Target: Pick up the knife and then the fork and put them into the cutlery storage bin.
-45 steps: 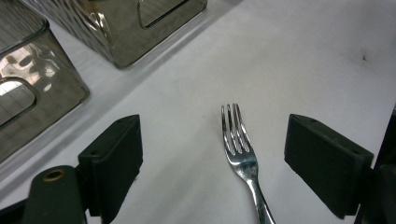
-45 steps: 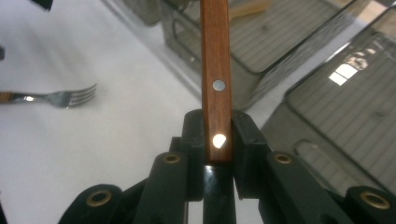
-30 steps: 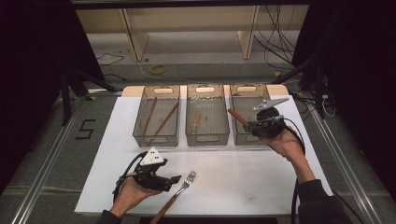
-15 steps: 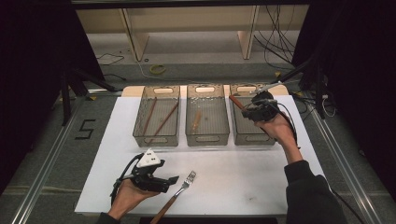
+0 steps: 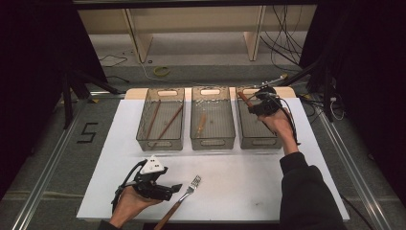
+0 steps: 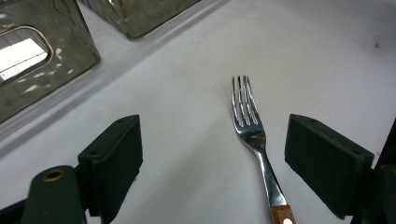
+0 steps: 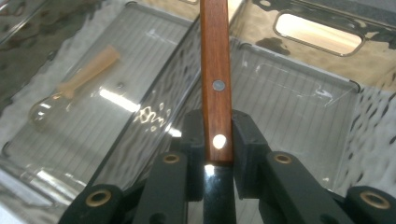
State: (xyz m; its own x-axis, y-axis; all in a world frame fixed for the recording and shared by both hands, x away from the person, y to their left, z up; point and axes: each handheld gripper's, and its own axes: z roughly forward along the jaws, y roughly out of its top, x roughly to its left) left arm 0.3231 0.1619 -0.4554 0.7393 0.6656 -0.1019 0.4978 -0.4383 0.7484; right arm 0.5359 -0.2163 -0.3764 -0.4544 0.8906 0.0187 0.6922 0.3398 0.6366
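Bins: three clear ribbed plastic bins sit side by side on the white board (image 5: 287, 191). Right bin (image 5: 258, 139) lies directly under the right gripper (image 5: 253, 107); its floor looks bare in the right gripper view. Middle bin (image 5: 212, 136), just left of that gripper, holds one pale wooden spoon (image 7: 74, 88). Left bin (image 5: 160, 139), farthest from it, holds two long brown sticks (image 5: 162, 120).

Right gripper: jaws narrow, clamped on a knife (image 7: 215, 84) where the rivetted wooden handle meets the blade; handle points away from the jaws over the right bin's near wall.

Left gripper (image 5: 170, 190): jaws wide, holding nothing. Fork (image 6: 254, 140) lies flat on the board between them, nearer one jaw, tines pointing away.

Writing: a black "5" (image 5: 87, 132) marked on the floor, left of the board.
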